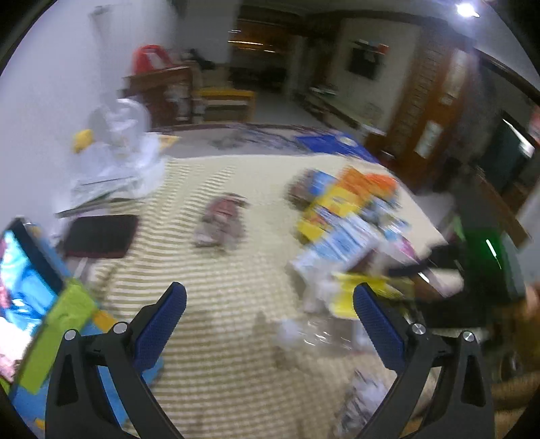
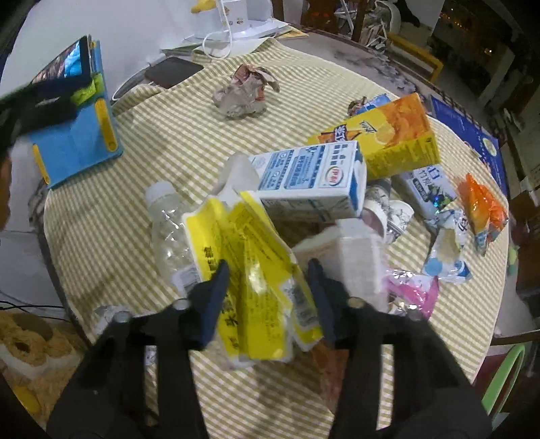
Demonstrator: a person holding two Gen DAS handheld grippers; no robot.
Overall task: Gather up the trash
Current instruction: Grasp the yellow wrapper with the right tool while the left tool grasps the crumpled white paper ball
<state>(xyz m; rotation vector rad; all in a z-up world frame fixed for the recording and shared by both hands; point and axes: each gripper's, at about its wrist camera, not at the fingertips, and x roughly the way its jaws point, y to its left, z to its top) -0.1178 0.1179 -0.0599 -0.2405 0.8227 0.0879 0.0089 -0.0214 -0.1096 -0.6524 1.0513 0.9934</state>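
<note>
Tongs on the right (image 2: 268,270) straddle a crumpled yellow wrapper (image 2: 256,270), fingers at either side, though contact is unclear. Left tongs (image 1: 270,297) hang wide and empty above the striped counter (image 1: 216,371). Around the wrapper lie a clear bottle (image 2: 168,233), milk carton (image 2: 310,179), orange carton (image 2: 388,135) and paper ball (image 2: 243,94). Best to pinch the wrapper's thick middle firmly, since thin film could slip

A round table (image 2: 111,189) under a green-and-cream striped cloth filled the foreground ahead of the grippers. Beyond it stood a white wall (image 1: 50,84) to the left, a dark wooden cabinet (image 1: 162,91), and wood-panelled doors (image 1: 432,111) to the right. A ceiling light (image 1: 467,9) glared overhead.
</note>
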